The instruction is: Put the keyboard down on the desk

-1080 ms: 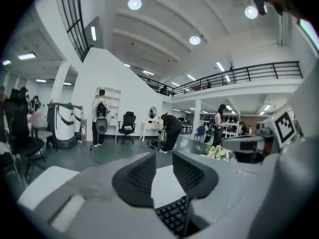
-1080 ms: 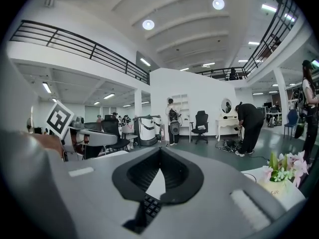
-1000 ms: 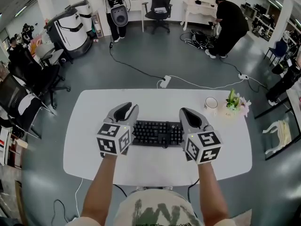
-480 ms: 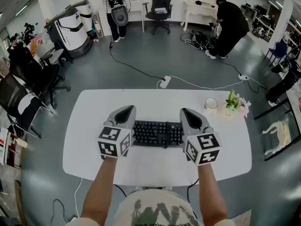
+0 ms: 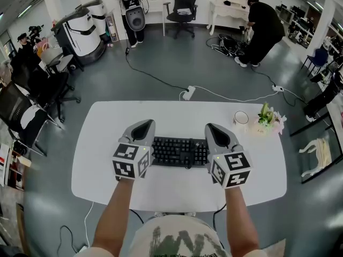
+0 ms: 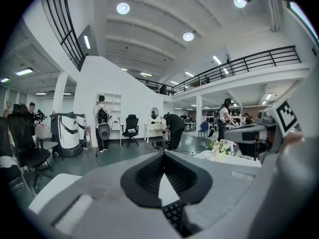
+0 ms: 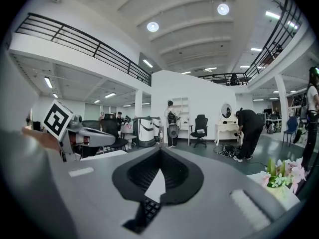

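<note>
Since the earlier frame the left gripper [image 5: 141,128] has closed its jaws and edged slightly right; the keyboard [image 5: 179,151] has not moved. It lies flat on the desk [image 5: 107,122] at centre frame, between the left gripper and the right gripper [image 5: 217,134], both with jaws shut together and holding nothing. Placement appears done; only withdrawing the grippers seems left.

keyboard [image 5: 178,151] on desk [image 5: 177,114] | left hand-held gripper [image 5: 141,128], right hand-held gripper [image 5: 215,131] flanking

Open lab hall: office chairs [image 5: 182,4], floor cables [image 5: 155,79], mezzanine [image 6: 249,76].
</note>
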A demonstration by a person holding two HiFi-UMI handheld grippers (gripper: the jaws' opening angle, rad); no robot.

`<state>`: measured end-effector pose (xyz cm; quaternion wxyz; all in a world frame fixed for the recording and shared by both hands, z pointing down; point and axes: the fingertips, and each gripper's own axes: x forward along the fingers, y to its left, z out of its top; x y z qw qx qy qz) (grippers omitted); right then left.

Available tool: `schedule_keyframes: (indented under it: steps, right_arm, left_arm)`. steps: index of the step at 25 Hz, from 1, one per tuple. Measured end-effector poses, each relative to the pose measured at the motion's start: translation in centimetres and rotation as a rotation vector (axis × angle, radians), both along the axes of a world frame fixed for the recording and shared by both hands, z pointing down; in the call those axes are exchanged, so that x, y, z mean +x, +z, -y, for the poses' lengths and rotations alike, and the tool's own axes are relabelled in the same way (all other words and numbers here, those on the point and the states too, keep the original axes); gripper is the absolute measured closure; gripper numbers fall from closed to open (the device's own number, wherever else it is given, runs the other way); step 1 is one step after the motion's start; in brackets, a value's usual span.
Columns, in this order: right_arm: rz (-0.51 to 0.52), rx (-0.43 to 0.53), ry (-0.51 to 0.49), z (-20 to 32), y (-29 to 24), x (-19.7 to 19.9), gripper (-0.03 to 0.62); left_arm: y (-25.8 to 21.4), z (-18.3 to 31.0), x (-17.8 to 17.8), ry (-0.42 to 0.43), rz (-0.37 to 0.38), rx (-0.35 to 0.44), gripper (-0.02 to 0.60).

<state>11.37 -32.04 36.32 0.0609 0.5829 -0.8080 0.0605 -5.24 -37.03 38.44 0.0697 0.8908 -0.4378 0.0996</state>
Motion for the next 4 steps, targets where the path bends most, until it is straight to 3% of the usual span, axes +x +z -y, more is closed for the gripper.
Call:
schedule_keyframes:
  steps: [4]
  right_arm:
    - [0.0,-0.002,-0.001,0.09,0.07,-0.3,0.595]
  left_arm:
    - [0.06,0.11,-0.17,0.0,-0.001,-0.002,0.578]
